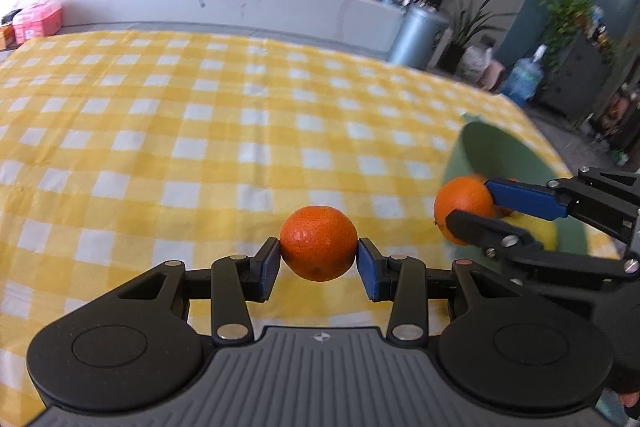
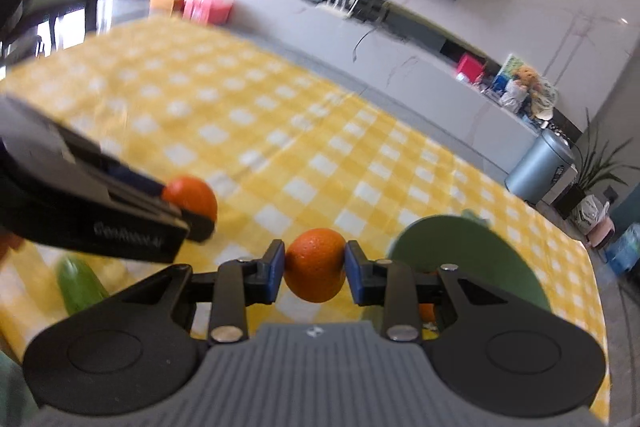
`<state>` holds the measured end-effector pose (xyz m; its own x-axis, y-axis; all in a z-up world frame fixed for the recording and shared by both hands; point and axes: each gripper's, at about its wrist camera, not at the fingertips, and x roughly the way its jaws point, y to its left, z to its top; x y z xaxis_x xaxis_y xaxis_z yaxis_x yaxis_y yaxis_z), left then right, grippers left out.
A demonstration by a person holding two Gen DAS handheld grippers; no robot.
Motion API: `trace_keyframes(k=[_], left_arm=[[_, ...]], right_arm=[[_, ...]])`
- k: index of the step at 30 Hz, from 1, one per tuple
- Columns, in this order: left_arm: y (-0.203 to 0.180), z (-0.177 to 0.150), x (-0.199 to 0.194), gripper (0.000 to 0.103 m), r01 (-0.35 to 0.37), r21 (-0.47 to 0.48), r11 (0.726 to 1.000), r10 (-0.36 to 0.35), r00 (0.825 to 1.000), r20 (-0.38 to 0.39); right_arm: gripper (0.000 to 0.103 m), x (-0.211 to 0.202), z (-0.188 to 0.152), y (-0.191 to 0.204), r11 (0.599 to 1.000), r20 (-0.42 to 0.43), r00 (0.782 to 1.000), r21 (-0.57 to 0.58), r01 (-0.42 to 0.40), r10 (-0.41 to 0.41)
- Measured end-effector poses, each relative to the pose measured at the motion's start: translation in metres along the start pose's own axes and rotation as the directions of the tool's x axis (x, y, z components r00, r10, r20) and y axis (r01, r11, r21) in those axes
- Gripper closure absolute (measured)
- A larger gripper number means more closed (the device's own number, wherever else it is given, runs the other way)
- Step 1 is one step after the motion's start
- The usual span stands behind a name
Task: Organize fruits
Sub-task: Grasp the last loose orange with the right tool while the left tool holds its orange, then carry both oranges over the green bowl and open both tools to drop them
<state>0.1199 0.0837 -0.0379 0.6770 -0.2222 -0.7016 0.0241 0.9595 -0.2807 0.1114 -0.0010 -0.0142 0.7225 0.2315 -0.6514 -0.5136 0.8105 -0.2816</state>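
Yellow and white checked cloth covers the bench (image 1: 168,131), with a long white counter, a dark screen and house plants blurred in the living room behind it.

Seen from the left wrist camera, the left gripper (image 1: 319,263) has its blue-padded jaws pinching a small orange (image 1: 318,243) at its widest part, held clear above the cloth. To its right, the right gripper (image 1: 472,211) reaches in from the side, its jaws pinching a second orange (image 1: 460,207) right at the rim of a green bowl (image 1: 500,151).

The right wrist camera shows the same pair from the other side: the right gripper's orange sits centred between its pads (image 2: 276,269), with the green bowl just beyond and to the right, while the left gripper with its orange hangs blurred at the left.

Inside the bowl, a pale yellow fruit (image 1: 538,229) and a sliver of another orange fruit (image 2: 427,311) are partly visible, so some sorting looks done already. A green fruit (image 2: 78,285), too blurred to identify, lies on the cloth at the lower left of the right wrist view, apart from the bowl.

Judging by this, the task is partway along: two oranges are lifted but not yet released, the right one closest to the bowl, and the green fruit is untouched.
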Motion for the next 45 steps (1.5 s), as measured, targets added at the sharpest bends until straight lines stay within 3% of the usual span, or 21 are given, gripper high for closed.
trace_keyframes(k=[8, 15, 23, 34, 45], left_arm=[[-0.021, 0.005, -0.018, 0.056, 0.080, 0.026, 0.996, -0.081, 0.995, 0.057], [-0.049, 0.014, -0.025, 0.056, 0.131, 0.062, 0.989, -0.136, 0.988, 0.079], [-0.100, 0.021, -0.009, 0.056, 0.163, 0.157, 0.974, -0.171, 0.984, 0.045], [-0.156, 0.021, 0.035, 0.056, 0.145, 0.271, 0.952, -0.143, 0.989, -0.030], [-0.160, 0.025, 0.066, 0.056, 0.126, 0.288, 0.949, -0.105, 0.991, -0.086]], right_arm=[[0.074, -0.050, -0.008, -0.042, 0.988, 0.096, 0.995, 0.154, -0.003, -0.012], [0.074, -0.066, -0.030, -0.084, 0.968, 0.088, 0.995, 0.248, 0.031, -0.054], [0.074, -0.069, -0.065, -0.118, 0.917, 0.071, 0.993, 0.396, 0.058, -0.093], [0.074, -0.045, -0.089, -0.148, 0.846, 0.061, 0.993, 0.531, 0.052, -0.100], [0.075, -0.023, -0.098, -0.170, 0.807, 0.061, 0.995, 0.590, 0.022, -0.072]])
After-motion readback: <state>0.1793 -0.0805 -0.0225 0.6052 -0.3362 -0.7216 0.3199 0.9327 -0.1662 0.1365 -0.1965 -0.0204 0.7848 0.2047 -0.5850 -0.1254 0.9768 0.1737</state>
